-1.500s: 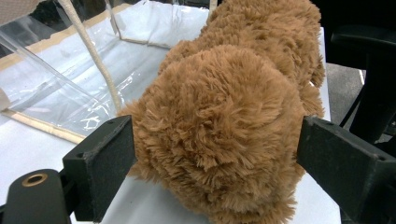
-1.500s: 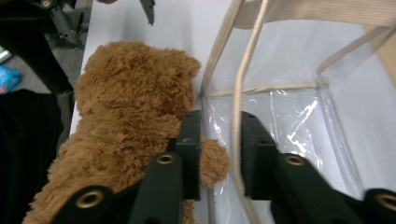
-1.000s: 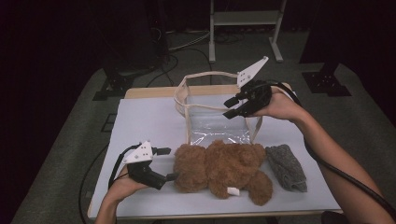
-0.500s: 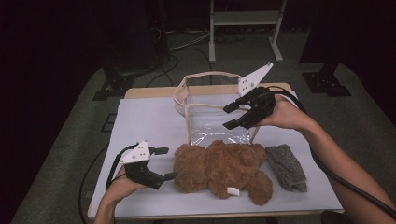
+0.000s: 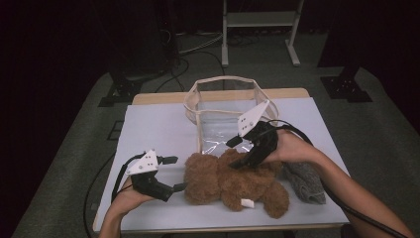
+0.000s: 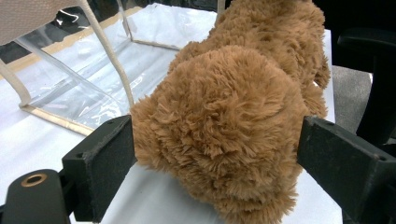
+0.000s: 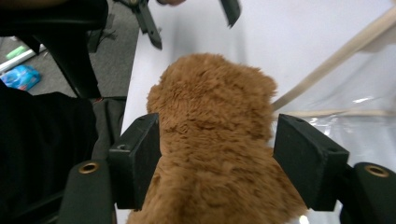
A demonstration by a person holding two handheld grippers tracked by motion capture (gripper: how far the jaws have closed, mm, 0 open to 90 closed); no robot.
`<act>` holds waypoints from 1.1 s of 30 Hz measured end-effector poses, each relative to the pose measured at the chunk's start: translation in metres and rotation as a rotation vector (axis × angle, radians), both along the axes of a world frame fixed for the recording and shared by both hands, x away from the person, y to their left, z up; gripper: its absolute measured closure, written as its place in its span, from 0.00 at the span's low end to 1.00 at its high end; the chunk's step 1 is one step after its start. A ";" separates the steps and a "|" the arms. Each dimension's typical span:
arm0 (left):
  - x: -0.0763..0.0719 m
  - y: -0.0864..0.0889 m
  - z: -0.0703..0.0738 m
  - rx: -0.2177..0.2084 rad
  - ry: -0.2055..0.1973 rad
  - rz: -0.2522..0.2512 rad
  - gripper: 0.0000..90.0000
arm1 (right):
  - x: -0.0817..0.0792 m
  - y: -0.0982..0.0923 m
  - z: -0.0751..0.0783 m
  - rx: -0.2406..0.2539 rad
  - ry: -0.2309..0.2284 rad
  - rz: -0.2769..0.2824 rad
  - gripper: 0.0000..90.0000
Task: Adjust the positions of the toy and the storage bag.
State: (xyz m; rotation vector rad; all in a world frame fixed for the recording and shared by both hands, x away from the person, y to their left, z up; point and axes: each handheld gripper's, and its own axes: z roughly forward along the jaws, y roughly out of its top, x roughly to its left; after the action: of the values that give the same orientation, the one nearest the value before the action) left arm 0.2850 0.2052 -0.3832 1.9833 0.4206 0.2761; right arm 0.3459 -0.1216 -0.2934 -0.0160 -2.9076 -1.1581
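Fur fills the gap between both pairs of jaws: the fluffy brown teddy bear (image 5: pixel 233 181) lies on the white table (image 5: pixel 153 124), just in front of the clear plastic bag with beige trim (image 5: pixel 225 106), which holds nothing. The left gripper (image 5: pixel 171 173) straddles its head, jaws spread, apparently to steady it. The right gripper (image 5: pixel 237 152) has just been opening around the body, not yet pinching. A grey cloth (image 5: pixel 307 181) lies beside.

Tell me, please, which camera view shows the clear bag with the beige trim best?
The high view: the clear bag stands whole behind the teddy bear, its open beige rim visible all round. The left gripper view shows one lower corner and a beige strap; the right gripper view catches part of a clear wall and trim.
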 end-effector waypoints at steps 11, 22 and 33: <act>0.002 0.003 -0.003 -0.001 0.013 0.008 0.12 | 0.004 0.025 -0.034 -0.088 0.016 0.020 0.33; 0.003 0.002 -0.004 0.004 0.014 0.005 0.11 | 0.000 0.025 -0.054 -0.128 0.013 0.009 0.31; 0.003 0.003 -0.007 0.005 0.022 0.010 0.12 | -0.007 0.017 -0.067 -0.116 0.037 -0.003 0.29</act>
State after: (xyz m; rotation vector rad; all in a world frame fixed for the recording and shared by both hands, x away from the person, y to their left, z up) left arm 0.2882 0.2083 -0.3902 1.9911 0.4444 0.2626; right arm 0.3387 -0.1041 -0.3602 -0.0420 -2.9382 -0.9775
